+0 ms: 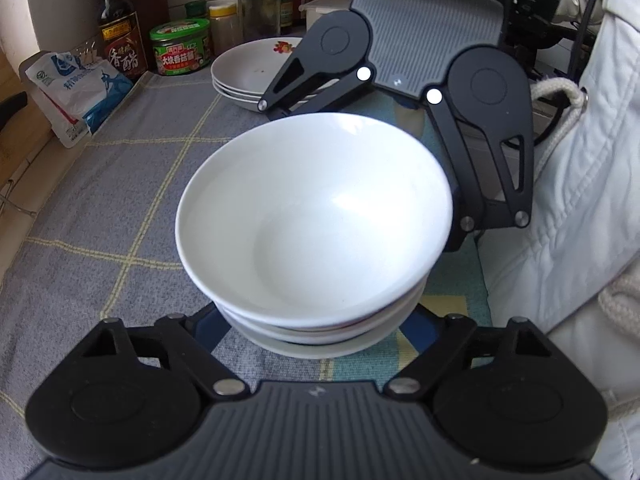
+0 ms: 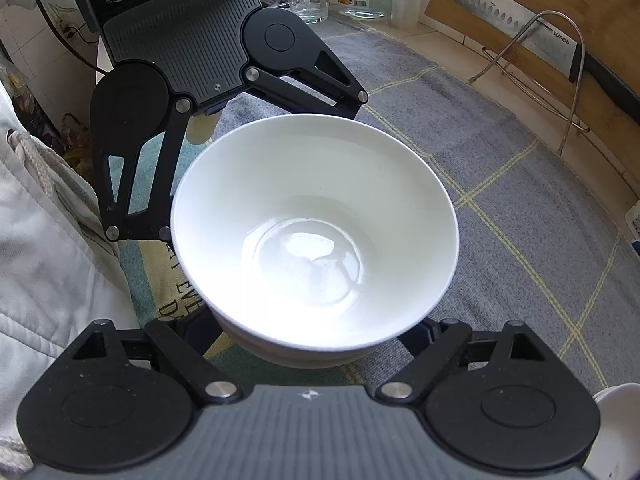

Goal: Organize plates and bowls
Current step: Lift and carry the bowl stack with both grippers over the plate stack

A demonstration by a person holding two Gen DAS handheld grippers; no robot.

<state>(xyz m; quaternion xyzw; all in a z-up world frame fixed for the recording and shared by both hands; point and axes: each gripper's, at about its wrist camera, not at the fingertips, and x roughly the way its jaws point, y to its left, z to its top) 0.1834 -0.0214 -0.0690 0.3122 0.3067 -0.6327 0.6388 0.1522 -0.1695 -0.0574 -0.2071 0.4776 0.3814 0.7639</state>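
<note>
Left wrist view: stack of white bowls [image 1: 316, 232] on the grey checked cloth [image 1: 100, 200] covering the surface, between both tools. Left hand-held gripper [image 1: 316, 344] is spread wide around the stack's base (fingertips hidden beneath it); right hand-held gripper [image 1: 400, 86] is likewise wide on the opposite side. Stacked plates [image 1: 248, 72] sit toward the surface's far edge, beside jars.

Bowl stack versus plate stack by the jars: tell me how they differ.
The bowl stack is deep and plain white inside; the plate stack is shallow, with a red print on its top plate. The bowl stack sits between both grippers; the plate stack lies farther back near the green-lidded jar. Both are white nested crockery on the grey cloth.
</note>
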